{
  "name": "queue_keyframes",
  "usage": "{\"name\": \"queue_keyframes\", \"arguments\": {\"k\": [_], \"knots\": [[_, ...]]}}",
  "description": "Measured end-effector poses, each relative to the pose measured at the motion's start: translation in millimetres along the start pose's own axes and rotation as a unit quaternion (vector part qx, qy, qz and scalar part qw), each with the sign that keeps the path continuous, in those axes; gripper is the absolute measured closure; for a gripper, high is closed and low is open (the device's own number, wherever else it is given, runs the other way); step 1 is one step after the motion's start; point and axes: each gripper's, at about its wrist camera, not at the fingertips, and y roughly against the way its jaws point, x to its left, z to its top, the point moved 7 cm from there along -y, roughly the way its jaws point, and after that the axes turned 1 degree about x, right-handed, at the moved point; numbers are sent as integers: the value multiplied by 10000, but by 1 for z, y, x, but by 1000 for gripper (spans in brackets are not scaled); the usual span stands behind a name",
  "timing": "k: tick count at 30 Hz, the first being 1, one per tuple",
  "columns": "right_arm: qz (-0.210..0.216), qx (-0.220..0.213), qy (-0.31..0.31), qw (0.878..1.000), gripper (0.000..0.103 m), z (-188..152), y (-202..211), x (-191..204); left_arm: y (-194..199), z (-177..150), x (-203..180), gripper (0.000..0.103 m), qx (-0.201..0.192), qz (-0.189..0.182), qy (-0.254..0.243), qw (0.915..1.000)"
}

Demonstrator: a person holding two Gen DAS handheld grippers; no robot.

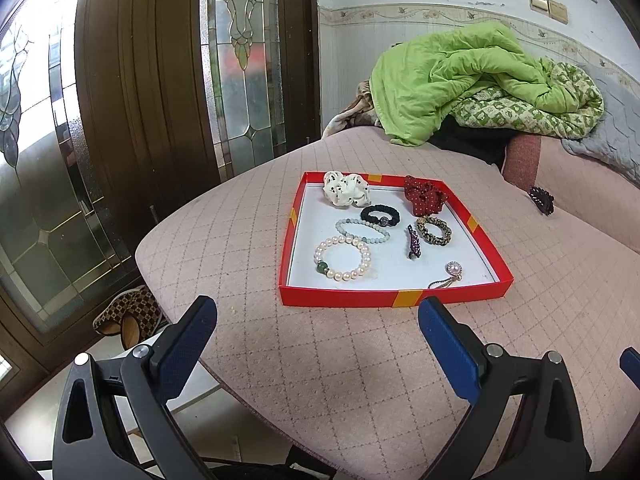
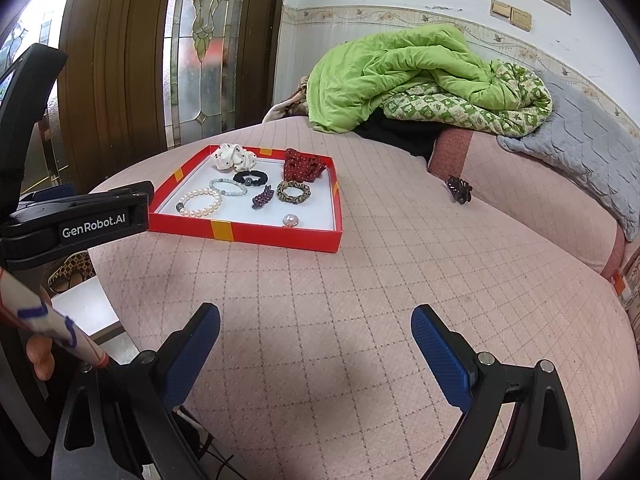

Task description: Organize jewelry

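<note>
Left gripper: jaws spread wide, nothing between them, hovering over the pink quilted bed cover just short of the near rim of the red tray. Right gripper: also wide open and empty, further back from the tray and off to its right.

Landmark = tray. Inside it: white dotted scrunchie at far left, red dotted scrunchie at far right, black hair tie between them and a bit nearer, pale bead bracelet touching the black tie's near side, pearl bracelet near-left, leopard hair tie right of centre, purple clip just beside it, pearl pendant w/ chain at near-right corner.

Outside the tray, well apart to its right-far side: dark claw clip, lying loose on the cover near the bolster.

Step, as I read it: most pieces are in; the claw clip looks like the last stray. Next move prob. falls to the right gripper, which is closer to that side. Needs a reach fwd past the tray's right edge, jaws kept wide to span the clip, then a firm close, since the teeth could snag the fabric.
</note>
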Motion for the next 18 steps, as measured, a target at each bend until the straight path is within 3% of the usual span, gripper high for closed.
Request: {"name": "queue_keyframes", "arguments": {"k": [18], "knots": [[-12,9,11,10000,5,-1,0,-2,-1,0,2,3,-5,2,-2,10000]]}}
